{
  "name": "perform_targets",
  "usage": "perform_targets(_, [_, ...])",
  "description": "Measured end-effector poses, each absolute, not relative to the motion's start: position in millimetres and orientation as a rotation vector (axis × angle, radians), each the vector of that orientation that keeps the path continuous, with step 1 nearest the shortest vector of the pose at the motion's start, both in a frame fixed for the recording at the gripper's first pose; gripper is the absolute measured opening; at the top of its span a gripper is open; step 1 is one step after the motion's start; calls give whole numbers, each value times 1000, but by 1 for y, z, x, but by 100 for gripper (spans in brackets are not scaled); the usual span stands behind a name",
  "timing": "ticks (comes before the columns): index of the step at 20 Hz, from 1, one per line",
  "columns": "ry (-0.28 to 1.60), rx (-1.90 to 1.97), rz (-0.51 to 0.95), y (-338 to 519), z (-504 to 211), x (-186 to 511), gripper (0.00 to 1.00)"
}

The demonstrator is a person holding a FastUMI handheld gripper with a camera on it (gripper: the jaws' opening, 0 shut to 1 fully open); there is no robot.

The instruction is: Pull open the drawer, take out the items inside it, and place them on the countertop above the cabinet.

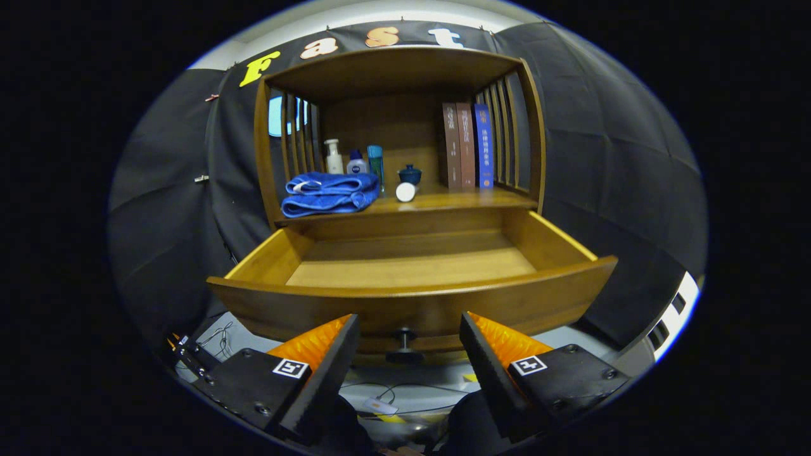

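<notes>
The wooden drawer (557,244) stands pulled out toward me, and the bare wooden bottom I can see holds no items. Its dark knob (404,345) hangs on the front panel, just ahead of my fingers and between them. My gripper (408,326) is open with nothing in it, held just below the drawer front. On the countertop (456,201) above the drawer lie a folded blue towel (329,193), a white round item (405,192) on its side and a small dark blue lidded pot (410,174).
At the back of the countertop stand a white bottle (333,157), a small blue-capped bottle (357,163) and a teal tube (376,161). Three upright books (467,147) lean by the right slatted side. Cables (380,405) lie on the floor below.
</notes>
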State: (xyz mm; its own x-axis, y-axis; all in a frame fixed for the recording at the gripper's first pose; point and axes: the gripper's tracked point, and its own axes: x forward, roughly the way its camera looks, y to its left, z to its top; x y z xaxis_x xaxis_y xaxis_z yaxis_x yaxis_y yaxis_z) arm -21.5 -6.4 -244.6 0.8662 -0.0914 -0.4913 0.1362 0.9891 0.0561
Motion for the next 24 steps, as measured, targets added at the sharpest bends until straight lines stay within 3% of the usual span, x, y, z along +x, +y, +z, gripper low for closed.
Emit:
perform_targets(12, [530, 82, -115, -10, -264, 17, 100])
perform_targets(24, [511, 117, -93, -20, -278, 125, 100])
